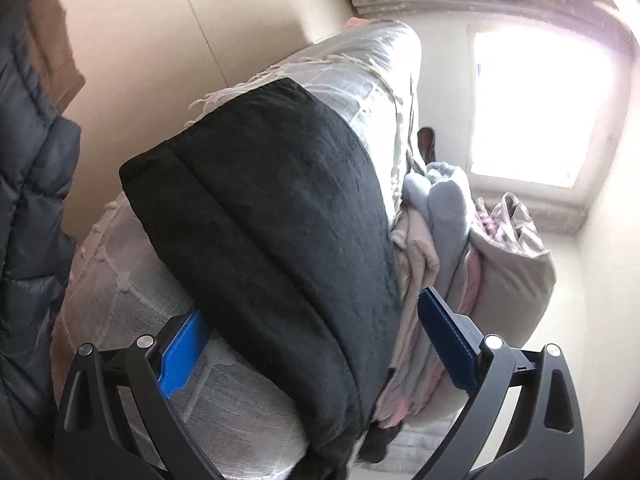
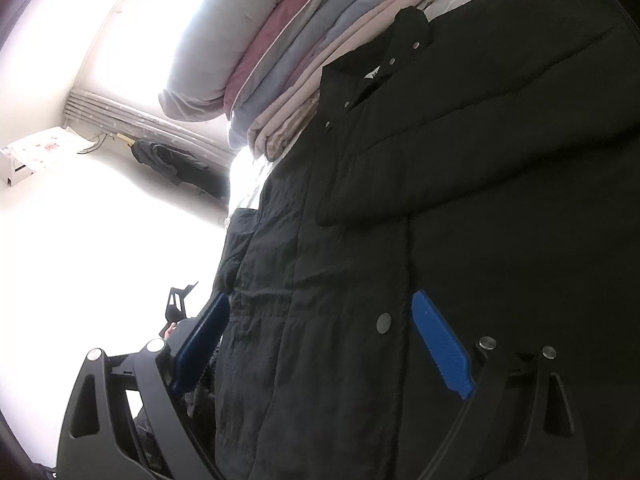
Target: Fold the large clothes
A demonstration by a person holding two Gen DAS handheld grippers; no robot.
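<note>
Both tongs, left (image 1: 316, 348) and right (image 2: 320, 344), gape apart astride the black coat's (image 2: 460, 200) edges.

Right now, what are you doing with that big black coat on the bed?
A person is folding a black coat on the bed, using a tool in each hand. The left tool is open around a folded part of the coat. The right tool is open over the coat's front, near a snap button. Neither has pinched the fabric. A stack of folded blankets sits beside the coat.
</note>
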